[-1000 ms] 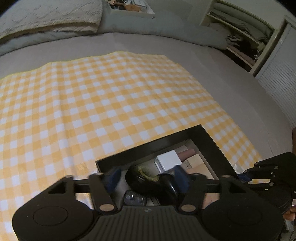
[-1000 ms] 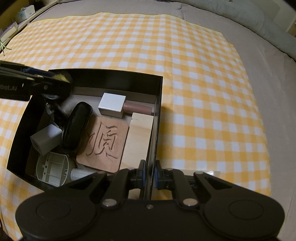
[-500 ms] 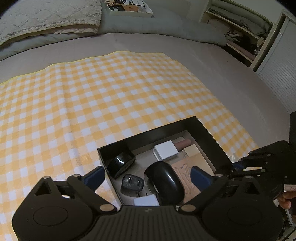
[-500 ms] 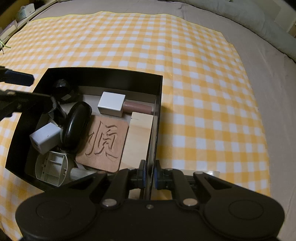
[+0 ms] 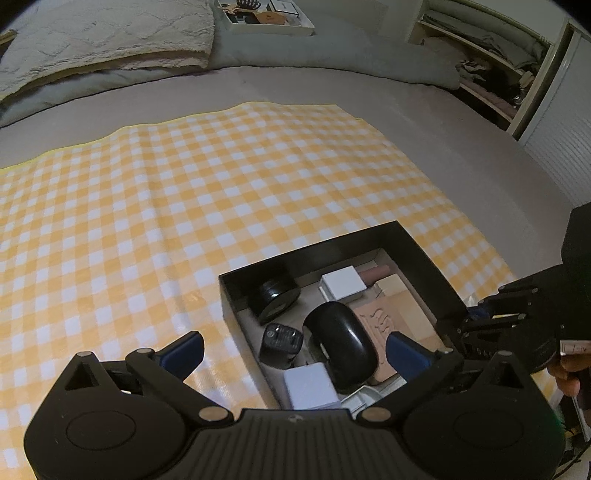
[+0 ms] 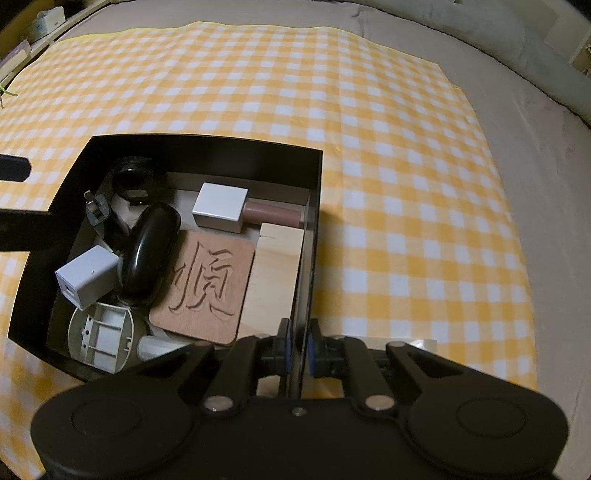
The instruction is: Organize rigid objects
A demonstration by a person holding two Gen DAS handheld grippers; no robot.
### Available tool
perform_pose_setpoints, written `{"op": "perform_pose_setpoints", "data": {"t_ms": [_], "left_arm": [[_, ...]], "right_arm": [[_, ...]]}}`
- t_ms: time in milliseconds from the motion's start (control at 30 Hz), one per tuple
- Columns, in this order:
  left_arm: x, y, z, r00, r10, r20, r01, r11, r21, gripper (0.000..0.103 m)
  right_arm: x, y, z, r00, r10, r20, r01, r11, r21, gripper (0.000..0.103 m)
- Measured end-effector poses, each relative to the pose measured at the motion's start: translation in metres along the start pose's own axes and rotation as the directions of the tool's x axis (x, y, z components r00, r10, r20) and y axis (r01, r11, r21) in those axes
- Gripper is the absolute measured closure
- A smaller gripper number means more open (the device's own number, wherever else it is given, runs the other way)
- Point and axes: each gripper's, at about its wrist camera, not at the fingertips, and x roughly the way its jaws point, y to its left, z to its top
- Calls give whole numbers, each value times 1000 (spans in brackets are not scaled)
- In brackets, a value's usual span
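A black box (image 6: pixel 207 142) sits on the yellow checked cloth and holds several objects: a black mouse (image 6: pixel 147 251), a carved wooden coaster (image 6: pixel 205 280), a white block (image 6: pixel 221 206), a wooden block (image 6: pixel 275 273), a white charger (image 6: pixel 86 277) and a black tape roll (image 5: pixel 275 293). My right gripper (image 6: pixel 299 350) is shut on the box's right wall. My left gripper (image 5: pixel 291 350) is open and empty, above the box's near left corner, with the mouse (image 5: pixel 340 345) between its fingers' line.
The checked cloth (image 5: pixel 184 206) covers a grey bed. A pillow and a white tray (image 5: pixel 266 16) of small items lie at the far end. Shelving (image 5: pixel 491 70) stands at the far right.
My left gripper opened, released the black tape roll into the box's far left corner, and drew back upward. My right gripper stayed clamped on the box wall.
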Motion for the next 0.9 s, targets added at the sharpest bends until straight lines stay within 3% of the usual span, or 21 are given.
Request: {"op": "perform_pose_setpoints", "data": {"t_ms": [267,567,667,733,900], "left_arm": [[-23,0,-10,999,40,19,-40,999,-7,0],[-65,0,-30,994,70,87,-67,997,-32,0],[-80,1,-35,990,80,114,-76,996,-40,0],[-91,0,-39,985,100,138,-96,995,-34,0],[-116,0,-52,975,109,191,-101,994,-50,0]], "right_arm": [[-5,-2,-1,1000,-11,22,11,1000,13,94],[-56,-10,-8,985,16,171,-33,995,95,94],[-82,-6,-15,971,27,238,-56,992,116,92],[-100,0,-20,956,29,292,-66,991,116,83],[-138,16,-34,914,80,399,-133,985,107,76]]}}
